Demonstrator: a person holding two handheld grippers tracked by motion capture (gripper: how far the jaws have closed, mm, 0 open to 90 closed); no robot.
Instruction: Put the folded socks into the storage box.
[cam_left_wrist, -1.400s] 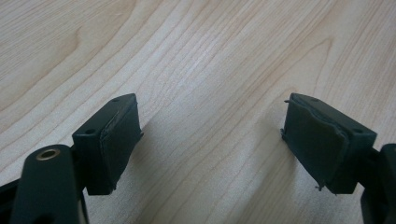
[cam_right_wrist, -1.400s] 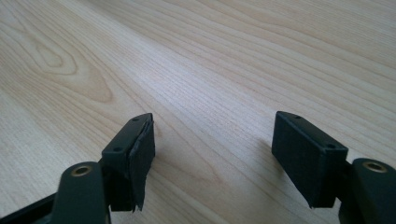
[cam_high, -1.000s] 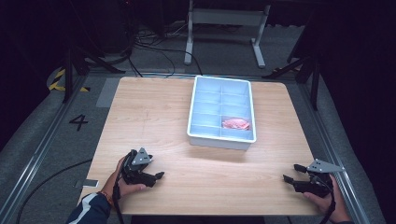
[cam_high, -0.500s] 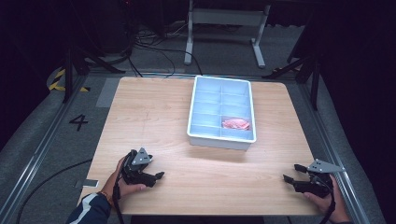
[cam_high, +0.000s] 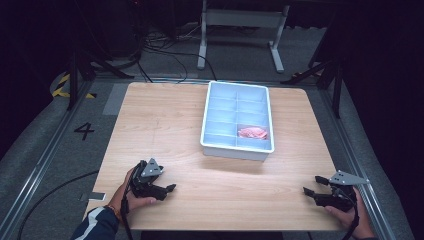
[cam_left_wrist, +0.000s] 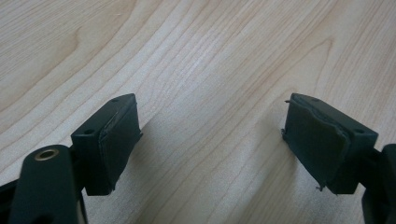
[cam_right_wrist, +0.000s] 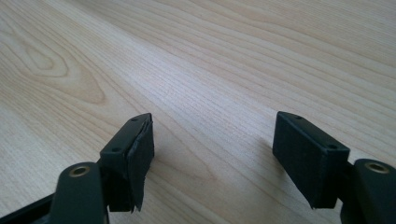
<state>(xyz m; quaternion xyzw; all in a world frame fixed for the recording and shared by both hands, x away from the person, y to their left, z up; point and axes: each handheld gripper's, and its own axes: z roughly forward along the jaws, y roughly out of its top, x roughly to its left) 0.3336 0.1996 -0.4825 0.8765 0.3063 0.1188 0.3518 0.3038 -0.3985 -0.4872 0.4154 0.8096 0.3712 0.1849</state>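
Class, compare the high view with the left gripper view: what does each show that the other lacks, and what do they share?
High view: a white divided tray holding a pink item, and the right gripper at lower right. Left gripper view: jaws apart up close, bare wood between them. Shared: the wooden table and the left gripper.
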